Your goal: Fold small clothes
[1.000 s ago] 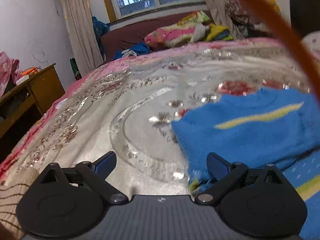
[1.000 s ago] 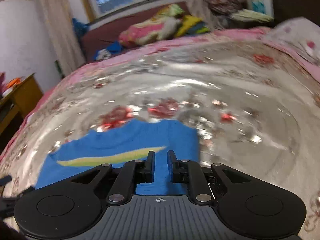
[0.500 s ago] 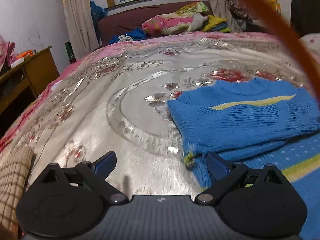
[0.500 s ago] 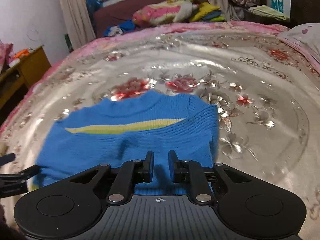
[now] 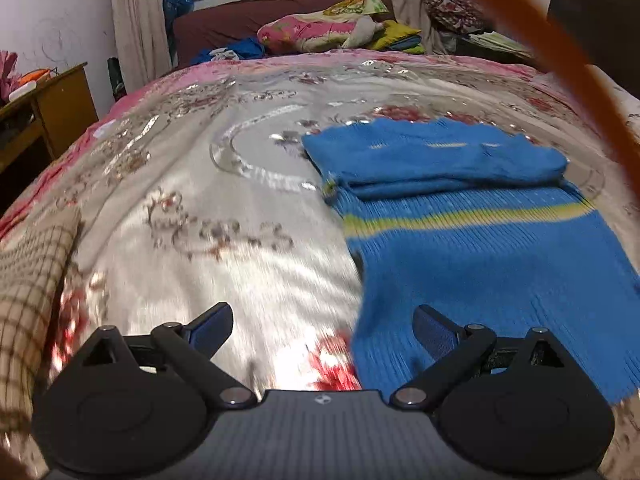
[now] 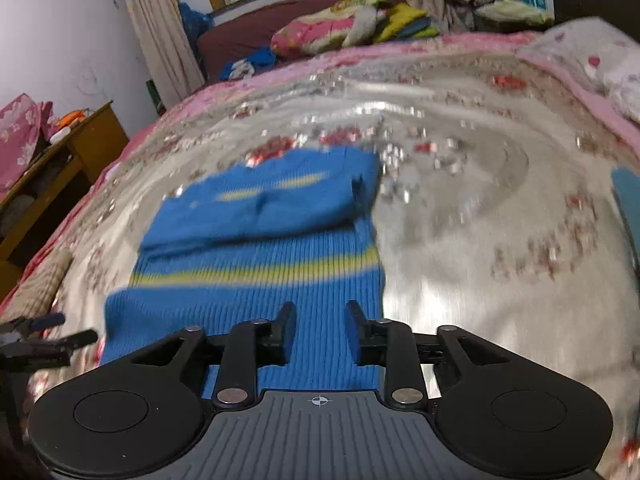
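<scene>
A small blue knitted sweater (image 5: 480,240) with a yellow stripe lies flat on the shiny flowered bedspread (image 5: 240,200). Its upper part is folded down over the body. It also shows in the right wrist view (image 6: 260,240). My left gripper (image 5: 322,330) is open and empty, just above the bedspread at the sweater's near left corner. My right gripper (image 6: 320,332) is open and empty, over the sweater's near hem towards its right side. The left gripper's fingers (image 6: 52,336) show at the left edge of the right wrist view.
A checked beige cloth (image 5: 28,280) lies at the bed's left edge. A wooden side table (image 5: 52,112) stands left of the bed. Pillows and piled bedding (image 5: 328,28) lie on a sofa behind. An orange strap (image 5: 560,60) crosses the upper right of the left view.
Both grippers have pulled back towards the near hem, leaving the sweater's upper part folded over. The right gripper has opened from shut. The left gripper stayed open.
</scene>
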A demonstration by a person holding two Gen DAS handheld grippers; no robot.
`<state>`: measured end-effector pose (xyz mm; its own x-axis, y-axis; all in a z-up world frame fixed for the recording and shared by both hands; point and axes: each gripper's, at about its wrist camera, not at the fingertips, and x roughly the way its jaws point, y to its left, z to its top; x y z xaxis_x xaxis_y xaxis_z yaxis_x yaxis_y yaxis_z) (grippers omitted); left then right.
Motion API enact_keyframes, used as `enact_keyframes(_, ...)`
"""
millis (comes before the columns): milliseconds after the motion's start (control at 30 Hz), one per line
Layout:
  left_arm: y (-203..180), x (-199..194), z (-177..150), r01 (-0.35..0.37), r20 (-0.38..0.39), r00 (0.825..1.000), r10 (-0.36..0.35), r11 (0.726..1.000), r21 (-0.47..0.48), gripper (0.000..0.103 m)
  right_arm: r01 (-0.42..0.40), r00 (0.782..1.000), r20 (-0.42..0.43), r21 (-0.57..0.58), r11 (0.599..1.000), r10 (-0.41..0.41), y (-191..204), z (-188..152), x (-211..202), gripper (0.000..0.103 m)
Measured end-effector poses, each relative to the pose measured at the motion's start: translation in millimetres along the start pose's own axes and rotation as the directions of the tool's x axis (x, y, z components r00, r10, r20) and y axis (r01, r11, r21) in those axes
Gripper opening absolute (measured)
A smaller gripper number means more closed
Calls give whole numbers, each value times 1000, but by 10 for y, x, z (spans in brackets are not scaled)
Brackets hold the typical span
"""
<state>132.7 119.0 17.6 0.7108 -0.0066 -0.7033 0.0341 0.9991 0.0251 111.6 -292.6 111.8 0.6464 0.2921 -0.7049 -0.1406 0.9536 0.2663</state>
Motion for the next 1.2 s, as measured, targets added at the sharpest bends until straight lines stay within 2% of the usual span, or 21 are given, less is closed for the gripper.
enact_keyframes(133, -79, -56, -157, 19, -24, 1000, -19, 1000, -12, 99, -10, 998, -54, 4, 1000, 11, -51, -350, 6, 31)
enact_keyframes(267, -126, -41, -279, 27, -55, 998, -28, 999, -26, 94, -19, 995, -94, 69, 997, 26, -146, -655, 95, 31)
enact_keyframes(400, -130, 19, -363, 43, -101, 994, -49, 997, -56, 82, -13, 995, -97, 92, 996, 22, -228, -842, 92, 31)
enact_keyframes(533, -149, 11, -399, 50, -99, 993, -57, 996, -67, 79, -47, 994, -94, 123, 991, 58, -299, -886, 45, 32)
enact_keyframes(767, -192, -30, -426, 128, -87, 987, -134, 990, -66, 76, -97, 990, -83, 170, 981, 113, -432, -965, 2, 32)
enact_keyframes(833, -157, -43, -417, 169, -78, 981, -176, 981, -94, 71, -115, 988, -78, 187, 976, 131, -464, -962, -4, 34)
enact_keyframes(933, -92, -60, -428, 251, -66, 962, -263, 956, -151, 70, -159, 981, -75, 214, 964, 178, -532, -970, 1, 35)
enact_keyframes(1200, -159, -4, -419, 246, -70, 964, -255, 962, -115, 70, -246, 960, -53, 311, 918, 275, -705, -965, 113, 35)
